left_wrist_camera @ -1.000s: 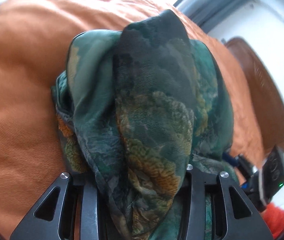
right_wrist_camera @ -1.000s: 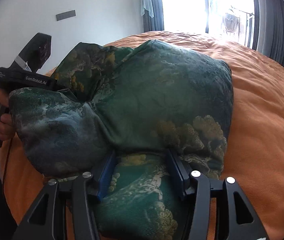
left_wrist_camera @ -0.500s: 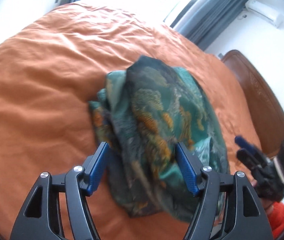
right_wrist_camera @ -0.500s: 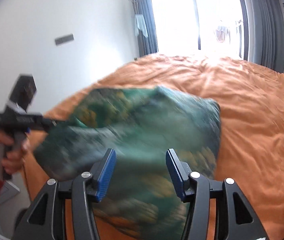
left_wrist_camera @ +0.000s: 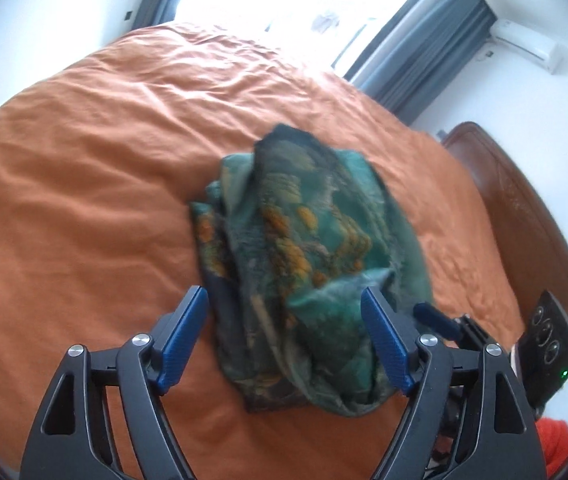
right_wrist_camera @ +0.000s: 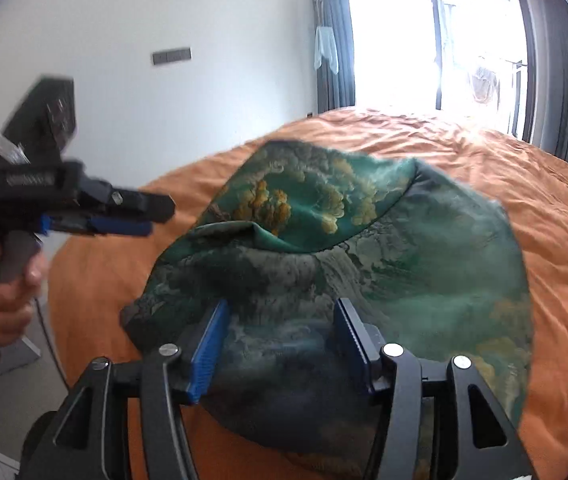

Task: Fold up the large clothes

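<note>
A dark green garment (left_wrist_camera: 304, 220) with orange and gold print lies folded in a loose bundle on the orange bedspread (left_wrist_camera: 84, 160). My left gripper (left_wrist_camera: 282, 294) hangs above its near end, jaws wide and still opening, nothing pressed between the blue pads. In the right wrist view the same garment (right_wrist_camera: 384, 240) spreads ahead of my right gripper (right_wrist_camera: 282, 303). Its jaws are opening too; cloth shows between the pads, which do not press on it. The left gripper (right_wrist_camera: 160, 216) appears at the left of that view, held by a hand (right_wrist_camera: 4, 304).
The bedspread (right_wrist_camera: 544, 220) fills most of both views. A brown headboard (left_wrist_camera: 524, 208) runs along the right. A bright window with grey curtains (right_wrist_camera: 464, 40) stands beyond the bed's far end. A red sleeve (left_wrist_camera: 560, 444) shows at the lower right.
Both grippers have let go of the garment and pulled back and up. The bundle now lies on the bed, and the left jaws stand much wider.
</note>
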Available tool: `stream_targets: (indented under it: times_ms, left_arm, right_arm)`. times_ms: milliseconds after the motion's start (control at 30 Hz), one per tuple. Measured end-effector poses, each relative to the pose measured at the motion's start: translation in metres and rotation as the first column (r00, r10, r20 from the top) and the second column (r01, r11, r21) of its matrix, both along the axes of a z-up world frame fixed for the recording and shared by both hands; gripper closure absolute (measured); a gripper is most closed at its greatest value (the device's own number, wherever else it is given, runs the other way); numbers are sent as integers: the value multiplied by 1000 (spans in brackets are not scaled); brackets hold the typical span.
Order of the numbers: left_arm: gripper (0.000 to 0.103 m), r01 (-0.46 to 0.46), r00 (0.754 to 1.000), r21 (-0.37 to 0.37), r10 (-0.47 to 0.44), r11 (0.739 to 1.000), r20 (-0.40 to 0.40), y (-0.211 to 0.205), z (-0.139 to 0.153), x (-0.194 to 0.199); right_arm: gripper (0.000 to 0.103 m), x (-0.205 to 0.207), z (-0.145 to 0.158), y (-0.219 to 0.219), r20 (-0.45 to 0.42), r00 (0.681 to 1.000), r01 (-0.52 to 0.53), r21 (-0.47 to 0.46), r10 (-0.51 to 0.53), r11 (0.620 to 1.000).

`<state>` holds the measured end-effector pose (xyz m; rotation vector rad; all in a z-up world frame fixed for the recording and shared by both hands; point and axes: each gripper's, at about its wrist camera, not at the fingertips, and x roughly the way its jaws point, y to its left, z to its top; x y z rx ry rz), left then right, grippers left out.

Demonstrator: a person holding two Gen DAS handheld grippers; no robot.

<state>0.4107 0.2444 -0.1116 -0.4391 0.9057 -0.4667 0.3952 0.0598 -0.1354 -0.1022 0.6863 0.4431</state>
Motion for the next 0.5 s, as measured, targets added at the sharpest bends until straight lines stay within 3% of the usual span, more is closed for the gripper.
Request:
stream_targets:
  times_ms: [100, 167, 267, 367, 433, 500]
  left_arm:
    - [15, 17, 1000, -26, -17, 1000, 4, -13, 4, 7]
    - [15, 1, 1000, -1, -1, 1000, -16, -18, 3, 17]
    - [14, -32, 994, 18, 33, 999, -105, -15, -15, 39]
    - [8, -19, 971, -16, 15, 1000, -238, -16, -51, 65]
    - [1, -11, 960, -25, 4, 1000, -281, -18, -71, 75]
    - [0, 7, 946, -54, -24, 998, -322, -20, -89, 83]
  right_arm:
    - [34, -19, 20, -24, 30, 998, 46, 39, -48, 998]
    - [30, -27, 30, -45, 36, 996, 81, 63, -83, 995]
    - [22, -28, 41, -84, 7, 991, 132, 128, -134, 983]
    - [20, 0, 36, -125, -100, 981, 184, 206, -166, 961]
    - [20, 21, 20, -153, -191, 966, 219, 247, -174, 944]
    - [20, 44, -5, -173, -294, 944, 229, 266, -148, 936]
